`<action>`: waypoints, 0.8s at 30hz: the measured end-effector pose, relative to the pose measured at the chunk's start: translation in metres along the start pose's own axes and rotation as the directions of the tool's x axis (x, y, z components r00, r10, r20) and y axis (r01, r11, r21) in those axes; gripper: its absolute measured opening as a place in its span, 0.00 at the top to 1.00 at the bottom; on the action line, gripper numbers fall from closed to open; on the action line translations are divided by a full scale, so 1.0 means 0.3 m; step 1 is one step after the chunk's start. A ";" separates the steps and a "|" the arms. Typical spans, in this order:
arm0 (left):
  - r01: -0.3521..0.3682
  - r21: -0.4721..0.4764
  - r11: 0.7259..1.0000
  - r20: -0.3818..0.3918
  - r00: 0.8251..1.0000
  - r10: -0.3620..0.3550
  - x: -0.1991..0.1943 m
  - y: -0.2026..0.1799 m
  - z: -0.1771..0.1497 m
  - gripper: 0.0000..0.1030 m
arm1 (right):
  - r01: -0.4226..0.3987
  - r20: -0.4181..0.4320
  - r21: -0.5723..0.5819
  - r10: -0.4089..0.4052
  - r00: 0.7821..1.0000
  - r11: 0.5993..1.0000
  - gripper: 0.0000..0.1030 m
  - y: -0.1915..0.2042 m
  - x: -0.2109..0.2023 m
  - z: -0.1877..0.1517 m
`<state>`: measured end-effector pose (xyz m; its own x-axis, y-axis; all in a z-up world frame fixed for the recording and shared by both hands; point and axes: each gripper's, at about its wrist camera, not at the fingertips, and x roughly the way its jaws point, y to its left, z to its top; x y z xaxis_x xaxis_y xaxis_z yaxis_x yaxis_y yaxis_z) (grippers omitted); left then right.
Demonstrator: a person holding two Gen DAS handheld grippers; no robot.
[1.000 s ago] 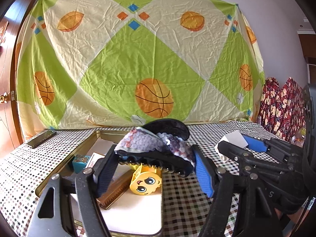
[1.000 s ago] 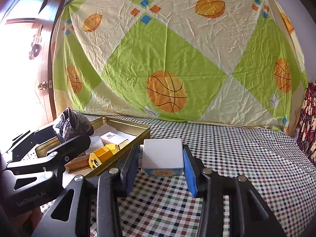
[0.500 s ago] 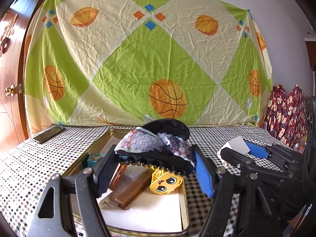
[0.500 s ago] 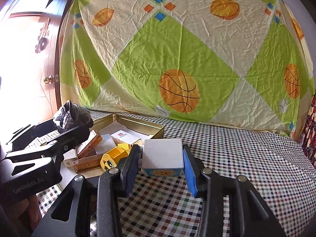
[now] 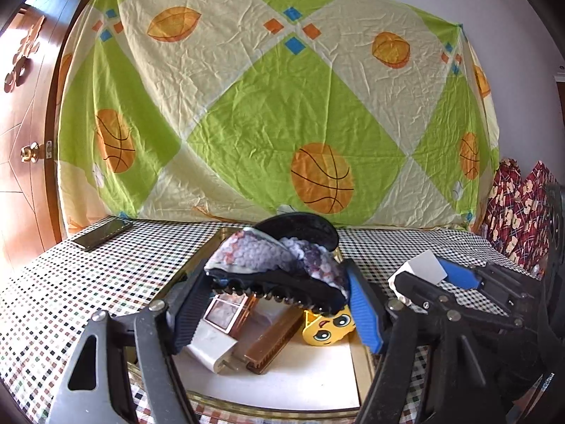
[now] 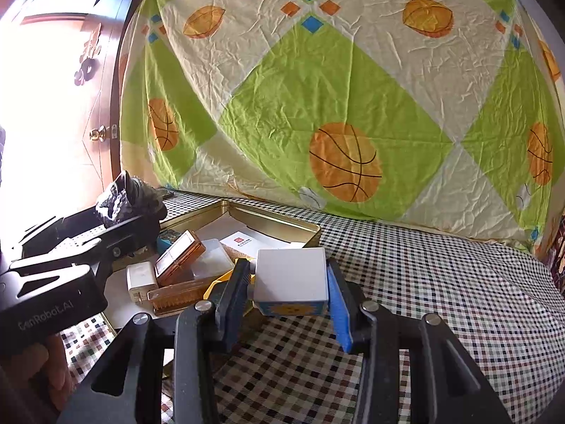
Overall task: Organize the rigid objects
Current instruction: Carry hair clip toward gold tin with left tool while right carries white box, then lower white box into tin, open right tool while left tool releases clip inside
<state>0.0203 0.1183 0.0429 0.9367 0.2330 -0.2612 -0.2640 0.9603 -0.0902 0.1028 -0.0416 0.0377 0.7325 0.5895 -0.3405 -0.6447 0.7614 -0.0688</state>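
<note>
**Both claws loaded above the gold tin**

Left wrist view: the left gripper (image 5: 279,304) is clenched on a black hair claw clip (image 5: 279,275) with a patterned fabric bow, held above the gold tin (image 5: 282,411). Inside lie a white charger (image 5: 208,348), a brown harmonica (image 5: 272,342) and a yellow cartoon-face box (image 5: 328,327).

Right wrist view: the right gripper (image 6: 287,295) grasps a small white box (image 6: 290,279) just beside the tin's near corner. The other gripper's body reads "GenRobot.AI" (image 6: 46,316).

You see a basketball-print sheet (image 5: 275,113) hung behind the checkered tablecloth (image 6: 441,282), a phone (image 5: 102,234) lying near the wooden door (image 5: 21,134).
</note>
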 end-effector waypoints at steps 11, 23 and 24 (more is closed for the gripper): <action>-0.034 -0.014 0.999 -0.011 0.999 0.034 -0.002 0.073 0.008 0.30 | -0.030 -0.008 -0.020 0.030 1.000 0.999 0.57 0.063 0.027 0.007; -0.056 -0.007 0.998 -0.053 0.997 0.055 0.030 0.139 0.028 0.30 | -0.062 -0.033 -0.053 0.061 0.998 0.997 0.57 0.125 0.080 0.020; -0.060 -0.004 0.998 -0.057 0.997 0.060 0.035 0.145 0.030 0.30 | -0.066 -0.037 -0.055 0.064 0.997 0.996 0.57 0.129 0.086 0.023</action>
<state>0.0207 0.1638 0.0450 0.9045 0.2810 -0.3208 -0.3211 0.9438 -0.0785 0.0983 0.0049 0.0329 0.6812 0.6267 -0.3785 -0.7027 0.7048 -0.0976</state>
